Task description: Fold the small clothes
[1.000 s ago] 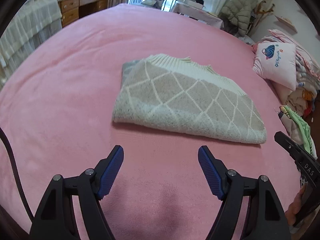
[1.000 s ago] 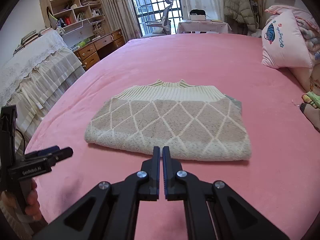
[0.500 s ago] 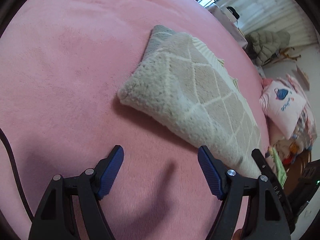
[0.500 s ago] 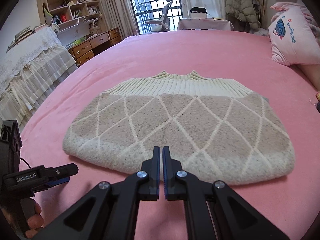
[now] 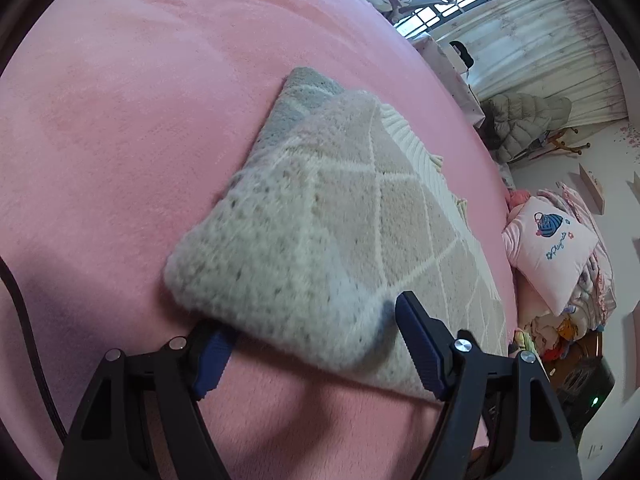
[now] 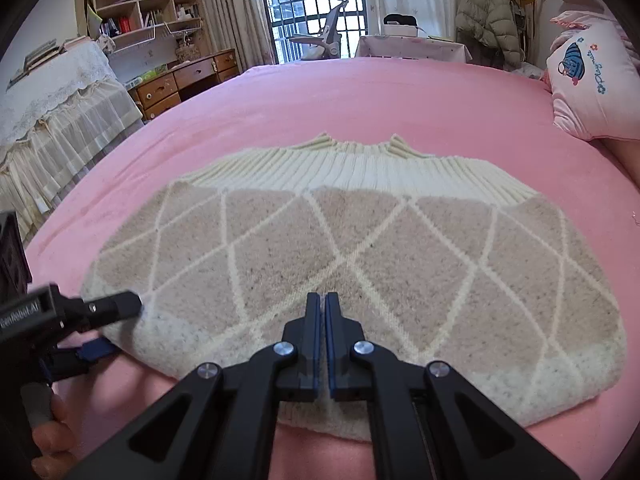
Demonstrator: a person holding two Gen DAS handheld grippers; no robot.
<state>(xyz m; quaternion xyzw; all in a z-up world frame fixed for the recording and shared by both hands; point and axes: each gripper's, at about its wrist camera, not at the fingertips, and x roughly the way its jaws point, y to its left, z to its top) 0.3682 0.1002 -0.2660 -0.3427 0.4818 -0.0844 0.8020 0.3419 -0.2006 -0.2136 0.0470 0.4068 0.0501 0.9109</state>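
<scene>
Lying folded on the pink bed cover (image 6: 400,92), the small knit sweater (image 6: 352,264) is filling the middle of the right wrist view, its beige body crossed by pale diamond lines and its cream ribbed band (image 6: 360,168) sitting along the far edge, toward the top of the frame. The right gripper (image 6: 322,312) is reaching up from the bottom centre with its two blue-lined fingers pressed together and nothing between them, its tips showing over the sweater's near part. At the lower left of that view the left gripper (image 6: 116,328) is coming in sideways at the sweater's near left corner, one black finger lying over the fuzzy edge and the other, blue-padded, sitting low at the cover under that corner, with a person's hand (image 6: 48,436) gripping its handle in the bottom left. In the left wrist view the same sweater (image 5: 320,232) is running diagonally from the centre toward the lower right, and the left gripper (image 5: 308,344) is standing spread wide around its corner: the left pad is half hidden beneath the fabric while the right pad is resting above it, not yet squeezing. A pink pillow (image 5: 548,248) with a blue embroidered motif is sitting at the right edge, beyond the sweater.
</scene>
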